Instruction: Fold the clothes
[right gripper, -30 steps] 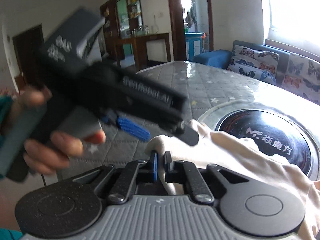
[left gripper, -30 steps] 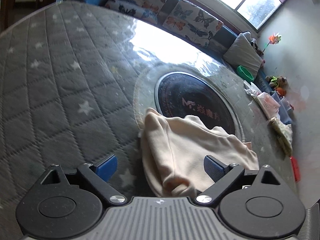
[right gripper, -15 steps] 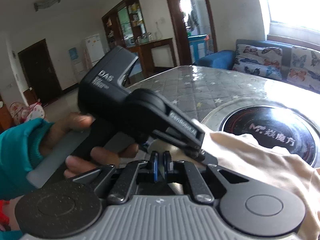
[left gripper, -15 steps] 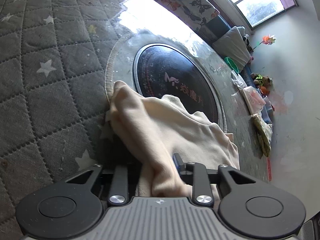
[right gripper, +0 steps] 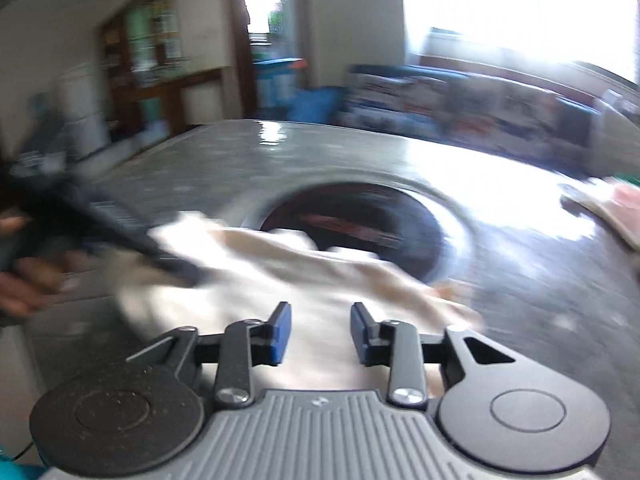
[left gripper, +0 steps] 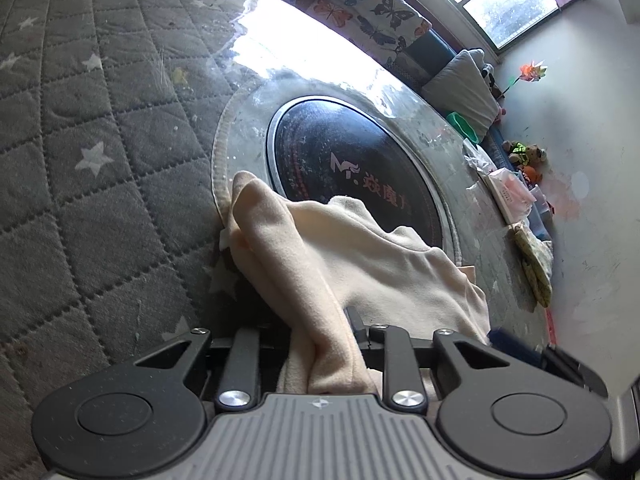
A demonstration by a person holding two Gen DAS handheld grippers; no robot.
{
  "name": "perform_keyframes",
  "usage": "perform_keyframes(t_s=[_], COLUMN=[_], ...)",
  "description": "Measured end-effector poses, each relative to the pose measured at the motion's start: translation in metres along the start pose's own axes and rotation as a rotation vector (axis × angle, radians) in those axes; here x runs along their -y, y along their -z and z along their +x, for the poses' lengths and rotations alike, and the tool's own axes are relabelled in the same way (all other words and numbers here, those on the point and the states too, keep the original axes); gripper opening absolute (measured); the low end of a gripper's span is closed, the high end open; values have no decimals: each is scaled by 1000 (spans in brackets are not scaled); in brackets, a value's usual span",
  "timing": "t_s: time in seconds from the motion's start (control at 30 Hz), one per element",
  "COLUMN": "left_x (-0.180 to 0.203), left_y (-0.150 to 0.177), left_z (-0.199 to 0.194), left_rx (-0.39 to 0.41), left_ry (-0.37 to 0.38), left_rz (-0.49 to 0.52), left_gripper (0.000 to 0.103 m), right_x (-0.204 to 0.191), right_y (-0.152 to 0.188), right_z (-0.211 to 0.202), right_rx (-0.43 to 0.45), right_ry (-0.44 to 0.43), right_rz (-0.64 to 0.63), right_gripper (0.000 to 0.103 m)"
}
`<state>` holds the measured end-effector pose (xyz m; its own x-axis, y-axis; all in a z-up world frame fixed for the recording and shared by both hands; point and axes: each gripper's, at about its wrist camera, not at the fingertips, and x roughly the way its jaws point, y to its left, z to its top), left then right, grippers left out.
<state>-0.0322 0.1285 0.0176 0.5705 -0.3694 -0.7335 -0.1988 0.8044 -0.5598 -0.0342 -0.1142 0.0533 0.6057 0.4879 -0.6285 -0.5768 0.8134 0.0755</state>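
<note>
A soft cream fleece garment [left gripper: 360, 264] lies bunched on the tabletop [left gripper: 80, 200], overlapping the 6 o'clock rim of a round black glass disc [left gripper: 352, 168]. The left gripper [left gripper: 320, 332] clenches a thick fold of it. The right gripper [right gripper: 318, 332] hangs over it, jaws released. Grey quilted star-patterned cover; butterfly cushions [left gripper: 360, 4] at 12 o'clock.

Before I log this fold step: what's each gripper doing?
Left gripper: shut on the cream garment.
Right gripper: open, holding nothing.
</note>
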Motion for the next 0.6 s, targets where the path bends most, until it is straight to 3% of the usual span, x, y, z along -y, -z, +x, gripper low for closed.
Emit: perform_keyframes(t_s=[0.13,0.27,0.57,0.6], left_x=[3,3,5,5], left_y=[-1,-2,-4,-4], left_z=[0,1,2,2], left_rx=[5,8,12,12], left_ry=[-16,-27,-41,-41], left_rz=[22,33,56,58], left_gripper=[26,26,26,26], right_x=[46,76,80,78], right_y=[3,13,17,17], right_z=[13,15,35,36], right_rx=[-18,-27,-21,-21], right_ry=[80,91,69,67], right_rz=[131,253,313,310], right_gripper=[41,46,47,42])
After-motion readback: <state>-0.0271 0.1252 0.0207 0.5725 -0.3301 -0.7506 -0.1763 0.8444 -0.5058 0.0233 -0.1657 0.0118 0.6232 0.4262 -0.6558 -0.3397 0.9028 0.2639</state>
